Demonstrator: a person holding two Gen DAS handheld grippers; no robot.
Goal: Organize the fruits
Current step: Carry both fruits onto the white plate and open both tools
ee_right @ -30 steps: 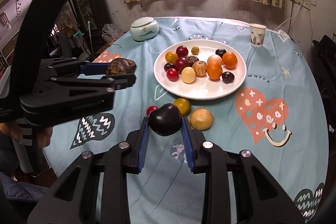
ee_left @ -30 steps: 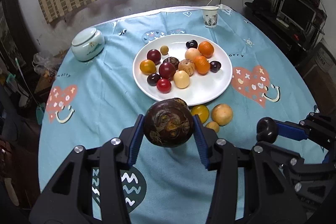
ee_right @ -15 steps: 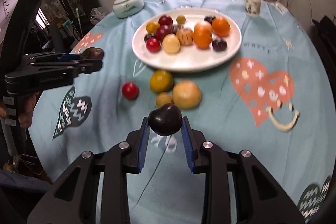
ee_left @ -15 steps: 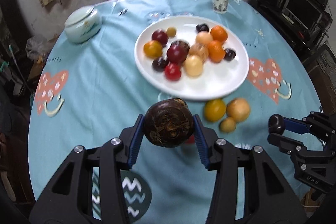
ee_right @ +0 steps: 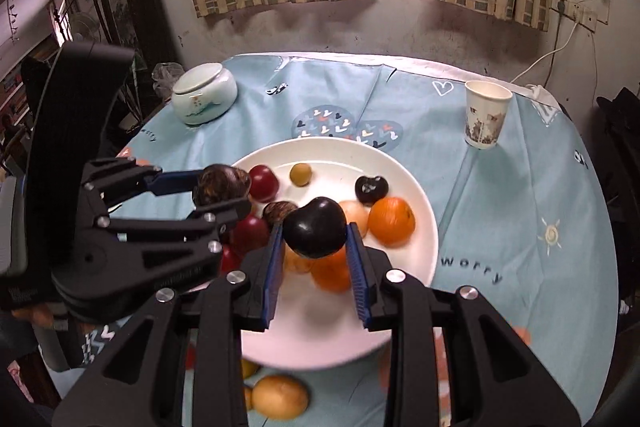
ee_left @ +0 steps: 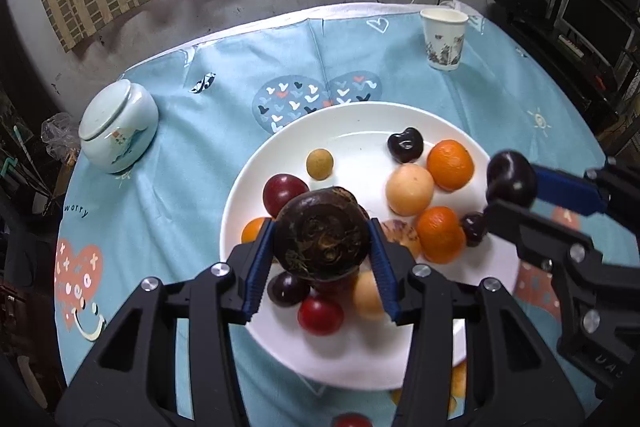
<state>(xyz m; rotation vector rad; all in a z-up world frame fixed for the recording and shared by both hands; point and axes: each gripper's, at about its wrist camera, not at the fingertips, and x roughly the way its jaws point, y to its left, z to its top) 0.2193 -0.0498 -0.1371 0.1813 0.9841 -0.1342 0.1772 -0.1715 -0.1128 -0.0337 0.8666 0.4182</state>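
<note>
The left gripper [ee_left: 322, 247] clamps a round, dark brown fruit [ee_left: 322, 234] between its ribbed blue pads; the skin is rough and dull, with a swirled, scarred end facing the camera. The right gripper [ee_right: 315, 247] pinches a smooth, glossy, near-black fruit [ee_right: 315, 227] shaped like a lopsided heart, its jaws drawn narrow around it. Both fruits hang over the white plate [ee_left: 360, 123], a glazed, shallow round dish on a light blue tablecloth [ee_left: 180, 187] printed with hearts.

On the plate lie matte orange fruits [ee_left: 450, 165], a pale peach-coloured ball [ee_left: 409, 189], shiny dark red ones [ee_left: 284, 191], a small olive-yellow ball [ee_left: 319, 164] and another black heart-shaped fruit [ee_left: 405, 144]. A squat, glazed ceramic jar [ee_left: 118, 127] with a lid sits far left; a printed paper cup [ee_left: 443, 39] stands far right.

The held brown fruit and the gripper fingers hide several pieces on the plate. In the right wrist view a yellowish fruit [ee_right: 280, 397] lies on the cloth below the plate, beside others half covered by the gripper, and the plate's near edge is blurred.
</note>
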